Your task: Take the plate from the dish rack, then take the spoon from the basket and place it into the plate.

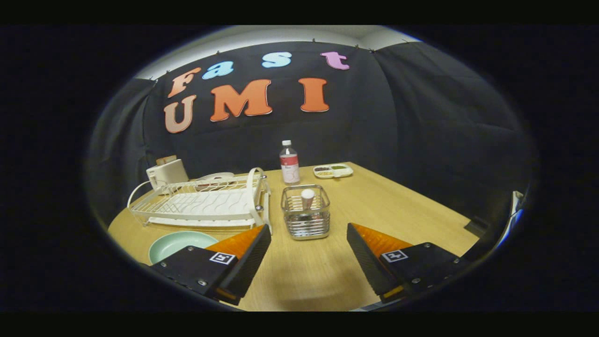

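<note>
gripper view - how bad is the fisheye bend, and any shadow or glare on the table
Gripper view: strong fisheye bend, the table edge and booth wall curve toward the rim; a soft shadow lies on the wood between the open gripper fingers; faint glints on the wire basket, no harsh glare; the dish rack, green plate and bottle read fairly sharp, the far tray small and soft.
</note>
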Available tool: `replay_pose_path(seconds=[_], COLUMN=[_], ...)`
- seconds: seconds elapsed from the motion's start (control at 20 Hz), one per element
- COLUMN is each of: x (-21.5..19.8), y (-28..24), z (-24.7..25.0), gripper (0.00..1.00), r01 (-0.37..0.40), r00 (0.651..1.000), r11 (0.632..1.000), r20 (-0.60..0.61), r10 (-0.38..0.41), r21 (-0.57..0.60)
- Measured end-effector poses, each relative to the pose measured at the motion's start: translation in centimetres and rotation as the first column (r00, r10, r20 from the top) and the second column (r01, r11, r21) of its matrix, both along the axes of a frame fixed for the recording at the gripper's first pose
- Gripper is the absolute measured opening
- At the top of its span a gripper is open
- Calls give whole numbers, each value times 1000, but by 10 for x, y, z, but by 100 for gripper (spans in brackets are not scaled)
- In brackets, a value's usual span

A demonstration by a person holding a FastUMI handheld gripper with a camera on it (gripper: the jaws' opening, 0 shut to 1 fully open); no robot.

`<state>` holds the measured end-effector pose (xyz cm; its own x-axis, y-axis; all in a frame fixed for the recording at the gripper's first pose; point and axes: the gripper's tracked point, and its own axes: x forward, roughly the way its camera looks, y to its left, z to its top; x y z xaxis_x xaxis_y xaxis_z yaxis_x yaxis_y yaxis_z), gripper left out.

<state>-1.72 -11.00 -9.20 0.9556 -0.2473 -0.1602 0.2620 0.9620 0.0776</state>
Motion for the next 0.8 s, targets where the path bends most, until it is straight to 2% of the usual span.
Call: replay_pose_path(seconds=[0.1, 0.35, 0.55, 0.7, 0.8], x=[5, 34, 54, 65, 68], y=[-11, -10, -5, -1, 0], z=[15, 32, 25, 19, 20], gripper=[97, 95, 69, 38, 23], r01=[18, -28, -52, -58, -62], r00=[998, 990, 991, 992, 991], r11=[999, 996, 995, 996, 997], r20=[54, 134, 118, 109, 114], r10=[-15, 39, 61, 65, 68], r21=[-38, -79, -84, -63, -49])
